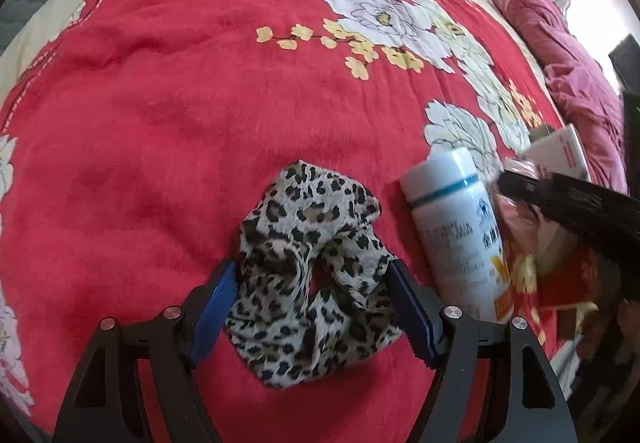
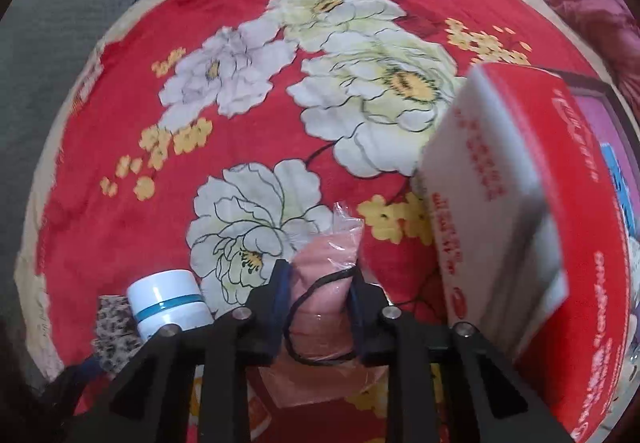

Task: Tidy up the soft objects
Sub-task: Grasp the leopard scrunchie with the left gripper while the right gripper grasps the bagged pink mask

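Leopard-print scrunchie lay on the red bed blanket between the left gripper's open jaws, awaiting closure, while the right gripper clamped a pink wrapped bundle.

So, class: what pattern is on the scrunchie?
Leopard print, dark spots on cream; the scrunchie shows best in the left wrist view.
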`<action>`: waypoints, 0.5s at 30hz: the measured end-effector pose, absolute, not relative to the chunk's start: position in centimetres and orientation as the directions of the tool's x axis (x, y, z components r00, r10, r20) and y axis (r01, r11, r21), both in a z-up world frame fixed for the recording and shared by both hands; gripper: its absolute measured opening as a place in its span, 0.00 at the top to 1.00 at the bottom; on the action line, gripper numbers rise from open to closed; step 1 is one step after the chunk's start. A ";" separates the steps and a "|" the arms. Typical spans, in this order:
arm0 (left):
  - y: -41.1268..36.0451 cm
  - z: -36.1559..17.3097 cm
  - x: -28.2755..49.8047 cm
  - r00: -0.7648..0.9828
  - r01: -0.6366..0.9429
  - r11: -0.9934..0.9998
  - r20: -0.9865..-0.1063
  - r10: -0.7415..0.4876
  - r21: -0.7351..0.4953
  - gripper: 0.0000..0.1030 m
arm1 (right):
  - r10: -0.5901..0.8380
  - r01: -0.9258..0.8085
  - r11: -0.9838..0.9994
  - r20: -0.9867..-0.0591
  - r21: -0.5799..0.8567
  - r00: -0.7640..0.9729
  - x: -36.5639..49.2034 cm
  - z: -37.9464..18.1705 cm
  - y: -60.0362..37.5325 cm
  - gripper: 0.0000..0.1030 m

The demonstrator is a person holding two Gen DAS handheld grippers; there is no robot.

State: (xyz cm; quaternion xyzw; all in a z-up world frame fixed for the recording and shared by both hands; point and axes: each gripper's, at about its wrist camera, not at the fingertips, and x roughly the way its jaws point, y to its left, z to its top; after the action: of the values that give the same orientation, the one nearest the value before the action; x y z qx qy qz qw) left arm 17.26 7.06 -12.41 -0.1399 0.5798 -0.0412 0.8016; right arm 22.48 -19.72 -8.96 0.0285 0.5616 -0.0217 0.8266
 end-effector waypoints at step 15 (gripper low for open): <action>6.2 -8.6 16.1 0.366 -0.040 0.942 -0.882 -0.297 -0.334 0.91 | 0.157 0.001 0.983 -0.856 0.181 0.493 17.3 -0.3 -20.0 0.74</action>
State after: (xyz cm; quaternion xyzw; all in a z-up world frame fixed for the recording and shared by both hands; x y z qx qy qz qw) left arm 16.14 6.20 -8.64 -0.1515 0.5574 -0.0791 0.8125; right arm 17.32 -19.97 -0.29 0.0789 0.5013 0.0456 0.8604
